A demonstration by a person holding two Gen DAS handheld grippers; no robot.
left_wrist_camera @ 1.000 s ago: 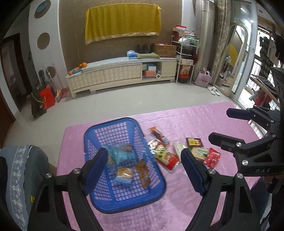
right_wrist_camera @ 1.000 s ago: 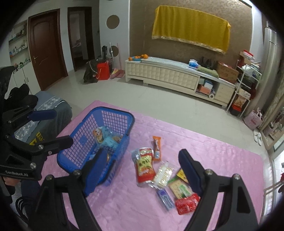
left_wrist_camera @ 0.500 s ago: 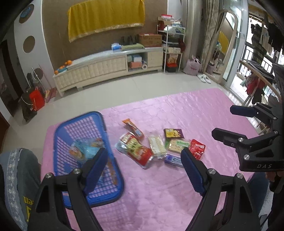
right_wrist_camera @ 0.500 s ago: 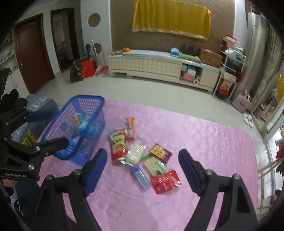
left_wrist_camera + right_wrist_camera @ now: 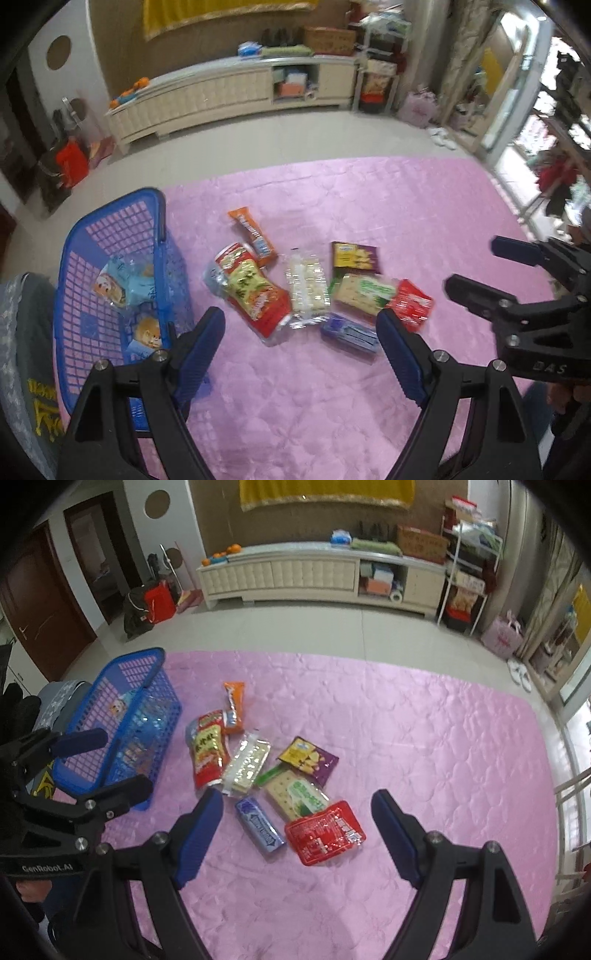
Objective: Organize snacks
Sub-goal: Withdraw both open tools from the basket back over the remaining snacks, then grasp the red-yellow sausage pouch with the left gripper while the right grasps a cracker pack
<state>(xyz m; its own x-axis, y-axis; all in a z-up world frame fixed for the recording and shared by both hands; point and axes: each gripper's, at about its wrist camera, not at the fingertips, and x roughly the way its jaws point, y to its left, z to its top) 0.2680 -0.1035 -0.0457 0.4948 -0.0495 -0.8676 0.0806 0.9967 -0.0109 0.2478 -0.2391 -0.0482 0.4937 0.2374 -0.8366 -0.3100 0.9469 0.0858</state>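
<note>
I hold both the left gripper and the right gripper above the pink quilted cloth, jaws spread wide and empty. Loose snack packets lie clustered just beside the blue plastic lattice basket, which holds light-blue packets.
</note>
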